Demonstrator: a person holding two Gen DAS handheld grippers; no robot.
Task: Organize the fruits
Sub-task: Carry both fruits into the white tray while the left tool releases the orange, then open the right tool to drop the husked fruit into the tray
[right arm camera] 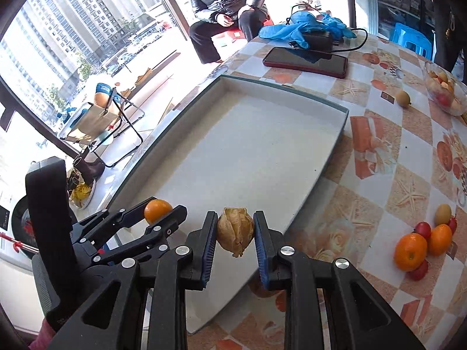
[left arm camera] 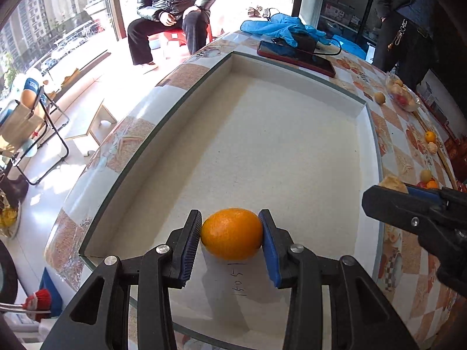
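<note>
Left hand-held gripper (left arm camera: pixel 230 233) clamps the orange (left arm camera: pixel 232 233) over the tray (left arm camera: pixel 292 151); right hand-held gripper (right arm camera: pixel 235 233) pinches a husked fruit (right arm camera: pixel 235 231), prob. physalis; papery husk could crush w/ more squeeze.

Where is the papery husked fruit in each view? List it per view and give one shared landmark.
Left wrist: husked fruit at the right edge, clamped in the right gripper.
Right wrist: bottom centre, between the blue pads.
Shared landmark: the red-cased phone beyond the tray's far end.
</note>
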